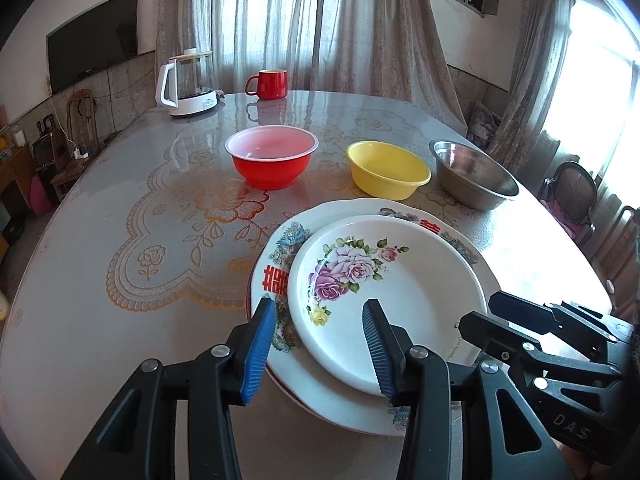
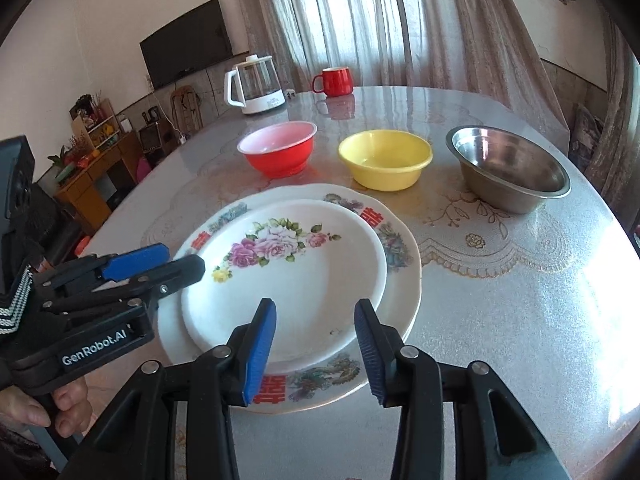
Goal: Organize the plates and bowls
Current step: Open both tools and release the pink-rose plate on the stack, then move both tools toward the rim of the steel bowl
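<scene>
A small white plate with pink roses (image 1: 400,292) (image 2: 296,280) lies stacked on a larger white plate with red characters (image 1: 280,248) (image 2: 400,248) at the table's near edge. Behind them stand a red bowl (image 1: 272,164) (image 2: 280,152), a yellow bowl (image 1: 387,170) (image 2: 385,159) and a steel bowl (image 1: 474,174) (image 2: 510,168) in a row. My left gripper (image 1: 320,316) is open, just above the plates' near left rim; it also shows in the right wrist view (image 2: 172,258). My right gripper (image 2: 316,318) is open and empty above the plates' near rim; it also shows in the left wrist view (image 1: 492,312).
A glass kettle with a white base (image 1: 188,84) (image 2: 256,86) and a red mug (image 1: 270,84) (image 2: 334,82) stand at the far side of the table (image 1: 120,280). Chairs (image 1: 572,196) stand to the right. A TV and a cabinet are at the left wall.
</scene>
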The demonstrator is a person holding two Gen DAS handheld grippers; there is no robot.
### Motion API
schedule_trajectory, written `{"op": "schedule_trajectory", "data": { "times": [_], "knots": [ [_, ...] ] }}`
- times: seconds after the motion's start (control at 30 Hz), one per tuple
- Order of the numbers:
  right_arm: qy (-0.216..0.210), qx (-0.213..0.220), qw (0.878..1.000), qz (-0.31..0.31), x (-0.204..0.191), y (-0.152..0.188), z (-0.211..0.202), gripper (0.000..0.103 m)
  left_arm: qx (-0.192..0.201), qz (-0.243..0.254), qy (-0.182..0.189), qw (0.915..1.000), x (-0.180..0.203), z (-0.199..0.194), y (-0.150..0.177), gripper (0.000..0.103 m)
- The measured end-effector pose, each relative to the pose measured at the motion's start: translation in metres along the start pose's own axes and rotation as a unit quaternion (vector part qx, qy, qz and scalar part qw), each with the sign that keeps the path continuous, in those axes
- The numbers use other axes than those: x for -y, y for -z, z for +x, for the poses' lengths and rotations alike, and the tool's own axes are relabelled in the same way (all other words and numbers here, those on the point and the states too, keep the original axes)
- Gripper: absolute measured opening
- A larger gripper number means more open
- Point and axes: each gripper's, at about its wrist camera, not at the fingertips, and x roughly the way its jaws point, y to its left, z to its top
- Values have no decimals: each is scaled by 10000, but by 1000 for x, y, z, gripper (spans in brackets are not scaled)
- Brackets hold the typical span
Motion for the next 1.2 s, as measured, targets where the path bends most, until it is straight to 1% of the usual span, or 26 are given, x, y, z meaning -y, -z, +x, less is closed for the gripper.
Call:
{"op": "schedule_trajectory", "data": {
  "times": [0.07,0.1,0.17,0.27,0.47,0.57,0.8,0.87,0.97,1.1,1.2],
  "knots": [
    [-173,64,9997,131,5,1,-4,41,-22,31,10,10000,4,1,-1,46],
    [-177,48,9997,139,6,1,-4,41,-33,39,56,10000,6,1,-2,46],
    [-10,93,9998,153,9,0,-5,41,-8,92,81,9999,11,1,-4,47],
    [-61,172,9994,308,18,-1,-11,41,-10,183,160,9997,19,2,-7,48],
    [82,248,9982,547,35,0,-16,41,-39,350,234,9991,33,6,-11,48],
    [158,288,9972,679,44,-2,-19,43,-24,419,279,9987,40,7,-15,48],
    [418,304,9934,1021,71,-3,-24,45,-119,583,470,9971,59,16,-25,48],
    [480,268,9914,1184,80,-3,-23,45,-168,596,542,9966,63,19,-25,48],
    [671,53,9866,1483,95,0,-15,46,-269,607,616,9959,66,23,-23,48],
    [711,-105,9800,1855,114,6,-9,46,-367,633,690,9949,69,26,-22,48],
    [712,-127,9763,2041,128,6,-7,46,-363,666,753,9943,73,26,-27,48]
  ]
}}
